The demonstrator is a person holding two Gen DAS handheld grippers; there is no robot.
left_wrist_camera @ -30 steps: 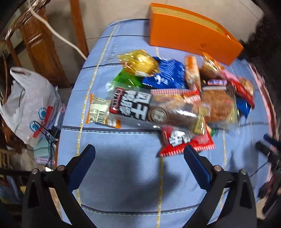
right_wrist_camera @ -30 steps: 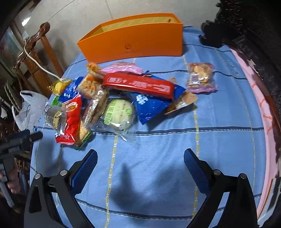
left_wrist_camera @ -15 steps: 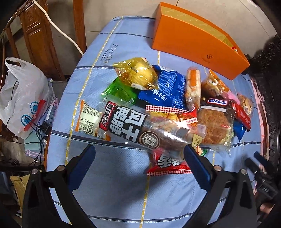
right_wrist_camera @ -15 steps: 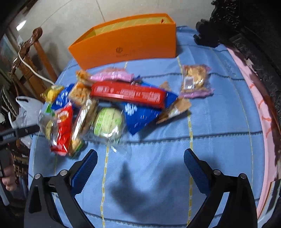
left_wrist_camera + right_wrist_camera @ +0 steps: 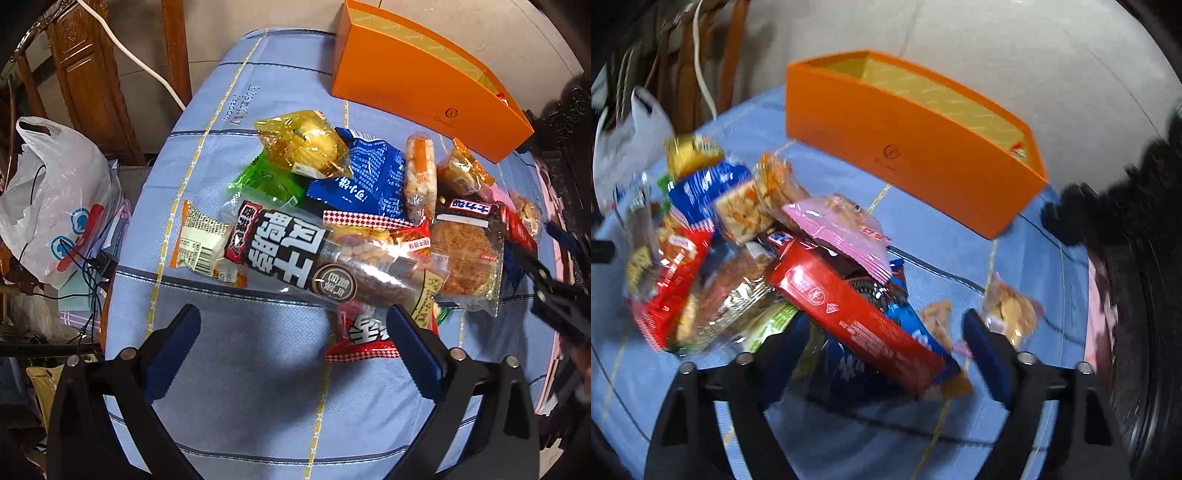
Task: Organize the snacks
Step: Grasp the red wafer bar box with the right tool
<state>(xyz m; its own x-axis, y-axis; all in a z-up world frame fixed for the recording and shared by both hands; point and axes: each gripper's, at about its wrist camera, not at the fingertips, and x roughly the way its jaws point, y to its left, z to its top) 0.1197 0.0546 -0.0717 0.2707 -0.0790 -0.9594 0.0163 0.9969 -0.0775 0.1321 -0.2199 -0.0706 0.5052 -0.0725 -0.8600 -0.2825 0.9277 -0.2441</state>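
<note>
A heap of snack packets lies on the blue tablecloth (image 5: 258, 387). An open orange box (image 5: 424, 77) stands at the far side and shows in the right wrist view too (image 5: 908, 147). My left gripper (image 5: 295, 328) is open and empty, just short of a long black duck-snack pack (image 5: 295, 254) and a red packet (image 5: 364, 338). My right gripper (image 5: 882, 332) is open, its fingers either side of a long red packet (image 5: 849, 314) lying on a blue bag (image 5: 849, 369). A pink packet (image 5: 842, 229) lies beyond. The right gripper shows in the left wrist view (image 5: 554, 280).
A white plastic bag (image 5: 59, 199) and cables sit off the table's left edge beside wooden furniture (image 5: 85, 74). Dark carved furniture (image 5: 1145, 258) borders the right side. A small cookie packet (image 5: 1012, 314) lies apart on the cloth near my right finger.
Both grippers have moved forward to the heap. The right one swung in close over the red and blue packets, its view blurred by motion. Jaws stay open.
</note>
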